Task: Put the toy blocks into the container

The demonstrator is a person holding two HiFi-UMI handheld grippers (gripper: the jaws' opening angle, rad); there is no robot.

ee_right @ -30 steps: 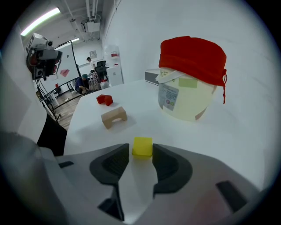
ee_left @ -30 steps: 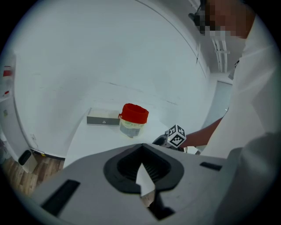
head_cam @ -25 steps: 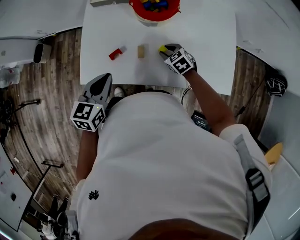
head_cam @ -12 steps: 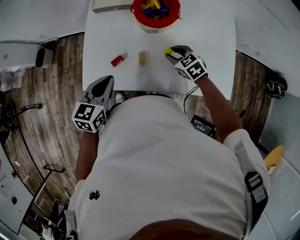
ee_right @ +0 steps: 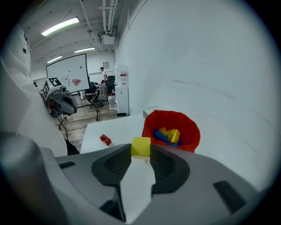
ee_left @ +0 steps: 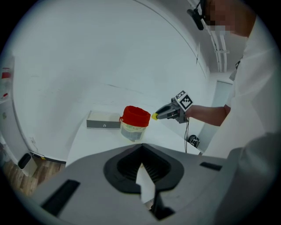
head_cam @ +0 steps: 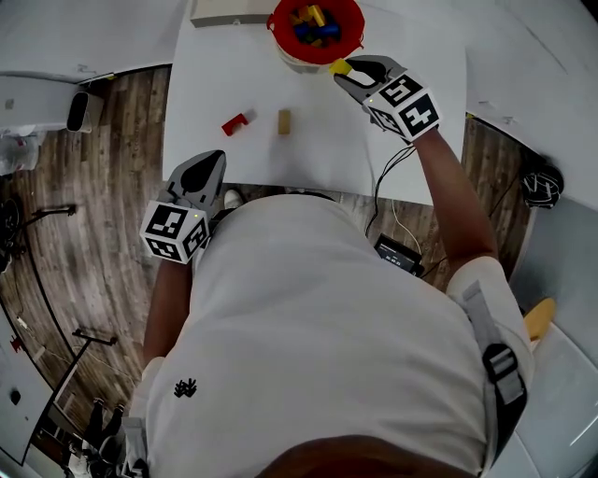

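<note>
The right gripper (head_cam: 355, 71) has risen off the table (head_cam: 308, 159) and travelled away from the person's body. A second ago it sat low on the white surface, just to the right of the wooden block (head_cam: 282, 121). Now it hangs just beside the near rim of the red container (ee_right: 191, 132). It carries a yellow block (head_cam: 337, 67), pinched between its two jaw tips. The jaws stand partly apart, only as wide as the block, and press on its two sides. The block is clear of the table and not yet over the container's mouth, as far as the head view shows.

Inside the container lie several blocks already, blue and yellow ones among them.

Two blocks lie loose on the table, side by side but apart – a small red block (head_cam: 235, 122) to the left and the wooden block to its right. Both are nearer the person than the container is. A flat grey box (head_cam: 229, 11) sits at the far edge, just left of the container.

The left gripper (head_cam: 209, 164) has not moved. It is held off the near left corner of the table, close to the person's white shirt (head_cam: 318, 336). Its jaws are drawn together at the tips, with nothing between them – it points across the table toward the container.
</note>
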